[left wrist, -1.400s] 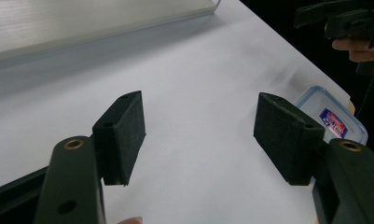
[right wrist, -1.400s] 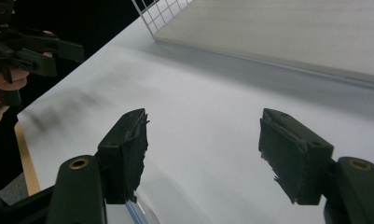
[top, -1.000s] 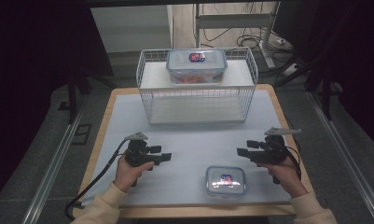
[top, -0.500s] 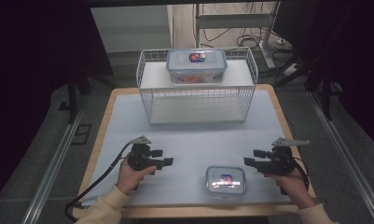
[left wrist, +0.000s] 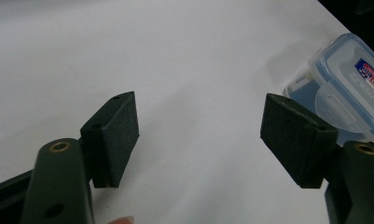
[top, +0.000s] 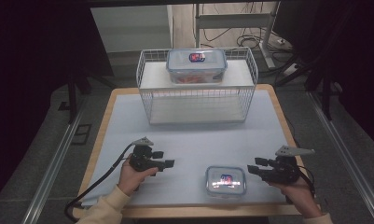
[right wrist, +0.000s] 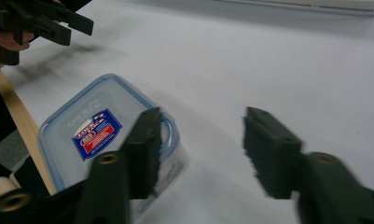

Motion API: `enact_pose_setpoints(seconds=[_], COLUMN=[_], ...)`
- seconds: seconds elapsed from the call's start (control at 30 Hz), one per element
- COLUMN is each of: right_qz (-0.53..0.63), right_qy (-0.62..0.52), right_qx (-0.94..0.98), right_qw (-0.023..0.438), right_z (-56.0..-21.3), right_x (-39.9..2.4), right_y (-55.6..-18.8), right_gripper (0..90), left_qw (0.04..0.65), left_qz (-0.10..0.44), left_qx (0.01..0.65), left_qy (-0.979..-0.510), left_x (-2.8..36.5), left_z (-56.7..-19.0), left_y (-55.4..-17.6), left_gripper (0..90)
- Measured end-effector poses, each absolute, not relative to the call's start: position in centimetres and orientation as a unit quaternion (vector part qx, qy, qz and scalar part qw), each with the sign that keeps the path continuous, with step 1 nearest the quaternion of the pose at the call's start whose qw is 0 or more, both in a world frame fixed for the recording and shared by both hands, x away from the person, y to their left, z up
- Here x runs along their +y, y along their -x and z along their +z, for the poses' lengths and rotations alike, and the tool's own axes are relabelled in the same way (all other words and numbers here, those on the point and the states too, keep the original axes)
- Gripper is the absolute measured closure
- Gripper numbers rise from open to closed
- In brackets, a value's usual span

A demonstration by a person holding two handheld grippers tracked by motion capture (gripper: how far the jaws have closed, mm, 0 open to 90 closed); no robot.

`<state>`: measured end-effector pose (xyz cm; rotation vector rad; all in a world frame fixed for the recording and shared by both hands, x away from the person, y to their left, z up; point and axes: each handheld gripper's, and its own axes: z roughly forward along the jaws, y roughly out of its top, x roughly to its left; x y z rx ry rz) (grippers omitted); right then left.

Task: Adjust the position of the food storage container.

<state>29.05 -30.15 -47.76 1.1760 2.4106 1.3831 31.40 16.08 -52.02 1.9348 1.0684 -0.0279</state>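
Open mat [top: 194, 140] btwn my tongs & wire basket [top: 197, 100] at 12 o'clock; small lidded box [top: 225, 180] blocks the near edge at 5.

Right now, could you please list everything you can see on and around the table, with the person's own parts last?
Small lidded food container: one, clear with blue-tinted lid and red-blue label, near edge of the table, between the two tongs.
Large lidded food container: one, clear with the same label, on top of the wire rack.
Wire rack: one, white, far middle of the table.
Table: one, pale blue top with wooden edge.
Left tongs: one, black, open, left of the small container, cable trailing.
Right tongs: one, black, open, right of the small container.
Hands: two, holding the tongs.
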Motion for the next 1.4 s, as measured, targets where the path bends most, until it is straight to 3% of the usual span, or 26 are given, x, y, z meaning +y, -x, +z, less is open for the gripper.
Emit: enact_pose_setpoints(seconds=[0.03,0.07,0.1,0.23,0.6,1.4], right_qz=[0.458,0.458,0.462,0.471,0.383,0.332], right_qy=[-0.382,-0.382,-0.368,-0.323,-0.192,-0.192], right_qx=[0.800,0.800,0.805,0.820,0.903,0.920], right_qw=[0.062,0.062,0.060,0.045,0.021,0.085], right_z=[-47.6,-47.6,-47.2,-46.3,-48.2,-51.1], right_x=[-30.2,-30.2,-30.0,-28.9,-23.1,-22.0], right_y=[-28.9,-28.9,-28.6,-27.1,-22.2,-23.5], right_gripper=[61.9,61.9,75.3,89.5,89.8,89.8], left_qw=[0.449,0.448,0.447,0.445,0.444,0.439], left_qz=[-0.011,-0.011,-0.011,-0.011,-0.012,-0.012], left_qx=[0.432,0.432,0.433,0.435,0.436,0.439], left_qy=[-0.782,-0.782,-0.782,-0.783,-0.783,-0.784], left_x=[16.1,16.1,16.1,16.1,16.1,16.2], left_z=[-52.0,-52.0,-52.1,-52.2,-52.3,-52.5], left_y=[-31.4,-31.4,-31.4,-31.5,-31.6,-31.8], left_gripper=[27.4,27.4,27.3,27.3,27.3,27.3])
